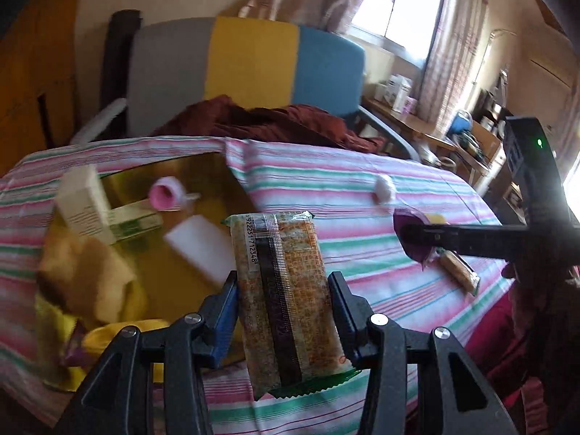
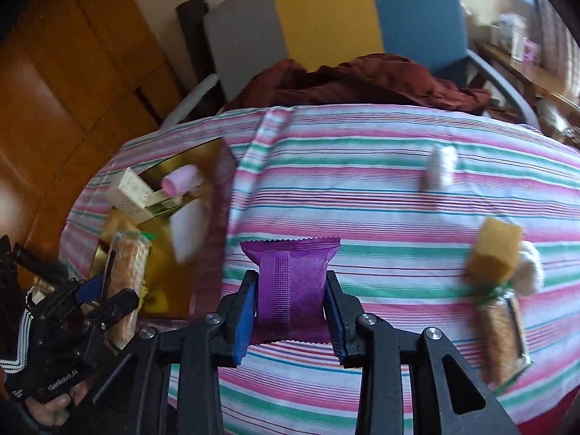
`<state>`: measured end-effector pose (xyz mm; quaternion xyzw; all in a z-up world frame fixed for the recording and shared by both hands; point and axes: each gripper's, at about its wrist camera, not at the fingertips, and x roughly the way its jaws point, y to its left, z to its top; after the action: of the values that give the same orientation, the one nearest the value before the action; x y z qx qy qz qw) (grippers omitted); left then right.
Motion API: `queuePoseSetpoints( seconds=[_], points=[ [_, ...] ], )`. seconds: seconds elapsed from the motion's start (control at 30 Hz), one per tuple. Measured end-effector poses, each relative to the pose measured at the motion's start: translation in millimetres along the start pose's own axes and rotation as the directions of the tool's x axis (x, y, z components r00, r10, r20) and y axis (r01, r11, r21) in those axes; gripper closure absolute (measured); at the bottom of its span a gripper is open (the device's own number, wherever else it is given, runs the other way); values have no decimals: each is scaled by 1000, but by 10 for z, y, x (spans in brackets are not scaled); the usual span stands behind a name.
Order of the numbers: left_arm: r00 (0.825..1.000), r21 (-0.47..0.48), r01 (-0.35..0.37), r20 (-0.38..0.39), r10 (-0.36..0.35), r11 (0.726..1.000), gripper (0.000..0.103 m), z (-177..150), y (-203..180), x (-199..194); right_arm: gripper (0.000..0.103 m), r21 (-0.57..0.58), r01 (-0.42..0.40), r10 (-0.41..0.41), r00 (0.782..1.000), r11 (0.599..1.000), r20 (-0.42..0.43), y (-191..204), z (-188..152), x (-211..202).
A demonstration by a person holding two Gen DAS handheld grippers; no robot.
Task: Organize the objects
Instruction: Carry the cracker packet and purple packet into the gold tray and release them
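1. The left gripper point(image 1: 282, 311) has its jaws clenched on an orange cracker packet point(image 1: 279, 290), held in the air above the striped surface point(image 1: 362, 195)
2. The right gripper point(image 2: 290, 311) jaws grip a purple snack packet point(image 2: 290, 282) clear of the cloth
3. Further left lies a gold tray point(image 1: 203, 170) with a white block point(image 1: 203, 246), cartons and a pink roll point(image 1: 165, 197)
4. Beyond stands a grey, yellow and blue chair point(image 1: 250, 58)

Motion blur smears the gold box's point(image 1: 217, 166) contents; the cracker packet's point(image 1: 286, 290) small print is unreadable.
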<state>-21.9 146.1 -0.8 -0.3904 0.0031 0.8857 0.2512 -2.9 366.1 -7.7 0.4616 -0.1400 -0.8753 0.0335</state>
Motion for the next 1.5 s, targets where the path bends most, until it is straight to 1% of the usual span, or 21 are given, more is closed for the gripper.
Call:
queuePoseSetpoints(
  seconds=[0.13, 0.23, 0.3, 0.37, 0.47, 0.6, 0.73, 0.87, 1.0, 1.1, 1.23, 1.4, 1.5],
  points=[
    [998, -58, -60, 19, 61, 997, 55, -51, 336, -124, 67, -43, -53, 53, 998, 998, -20, 328, 29, 149],
    [997, -105, -72, 27, 75, 992, 55, -101, 551, -200, 67, -78, -85, 82, 996, 993, -37, 566, 32, 232],
    [998, -159, -57, 31, 63, 986, 55, -159, 743, -266, 67, -94, -108, 104, 994, 990, -42, 712, 22, 268],
    [998, -217, -52, 27, 60, 975, 55, -219, 935, -311, 67, -101, -141, 137, 989, 985, -46, 839, 3, 302],
    [997, -307, -47, 44, 63, 951, 55, -311, 1245, -445, 67, -120, -171, 166, 985, 978, -56, 1026, -45, 363],
    [993, -370, -64, 72, 97, 927, 55, -404, 1534, -614, 67, -166, -177, 165, 983, 970, -86, 1229, -94, 484],
    [989, -415, -79, 79, 122, 906, 55, -467, 1711, -688, 67, -186, -184, 167, 981, 965, -103, 1333, -115, 594],
    [991, -427, -55, 84, 100, 902, 55, -437, 1745, -654, 67, -197, -188, 169, 980, 962, -109, 1377, -107, 645],
    [995, -395, -24, 81, 61, 918, 55, -363, 1646, -563, 67, -203, -162, 143, 984, 966, -106, 1376, -126, 666],
    [996, -374, -2, 80, 35, 927, 55, -282, 1553, -502, 67, -194, -159, 140, 984, 968, -105, 1351, -131, 682],
    [997, -341, 9, 74, 17, 940, 55, -159, 1443, -414, 66, -201, -151, 132, 986, 968, -105, 1355, -135, 727],
    [997, -327, 36, 80, -10, 944, 55, 31, 1334, -279, 66, -219, -144, 123, 987, 965, -108, 1385, -175, 789],
    [998, -324, 38, 66, -18, 945, 54, 163, 1282, -122, 66, -214, -155, 131, 984, 965, -120, 1374, -207, 823]
  ],
)
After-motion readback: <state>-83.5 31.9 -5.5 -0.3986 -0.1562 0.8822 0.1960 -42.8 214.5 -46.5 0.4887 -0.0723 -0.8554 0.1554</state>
